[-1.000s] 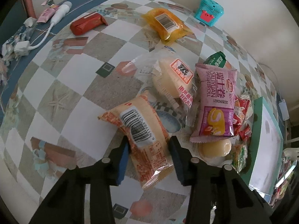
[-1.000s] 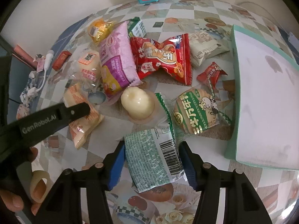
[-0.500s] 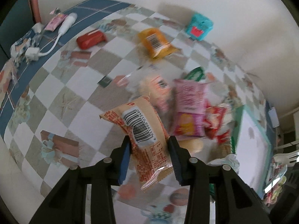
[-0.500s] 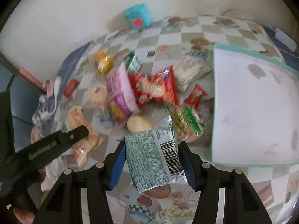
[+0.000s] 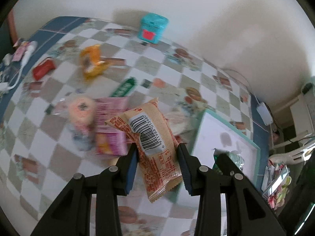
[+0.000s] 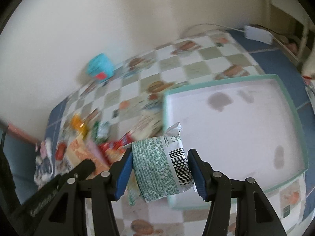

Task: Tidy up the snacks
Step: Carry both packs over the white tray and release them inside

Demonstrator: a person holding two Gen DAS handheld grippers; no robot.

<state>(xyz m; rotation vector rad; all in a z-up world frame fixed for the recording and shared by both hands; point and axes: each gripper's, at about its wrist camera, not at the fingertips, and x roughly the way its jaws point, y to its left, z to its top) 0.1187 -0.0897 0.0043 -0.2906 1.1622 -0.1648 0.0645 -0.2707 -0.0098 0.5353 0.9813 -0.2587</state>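
My left gripper (image 5: 157, 151) is shut on an orange snack packet (image 5: 151, 143) with a barcode, lifted above the checkered table. My right gripper (image 6: 159, 157) is shut on a green-and-white snack packet (image 6: 161, 165), held over the near left corner of a shallow tray (image 6: 222, 82) with a teal rim and white floor. The tray (image 5: 254, 145) lies to the right in the left wrist view, where the right gripper's finger (image 5: 226, 161) and its green packet show over it. A blurred pile of other snacks (image 6: 94, 143) lies left of the tray.
A teal box (image 5: 152, 28) with a red patch stands by the wall. An orange packet (image 5: 91, 61), a red packet (image 5: 42, 70), a green packet (image 5: 124, 87) and a pink packet (image 5: 110, 125) lie on the table. A white cable (image 5: 23, 63) lies far left.
Both grippers have risen and swung toward the tray with their packets still held. The snack pile has dropped away to the left and the tray now fills the right wrist view.
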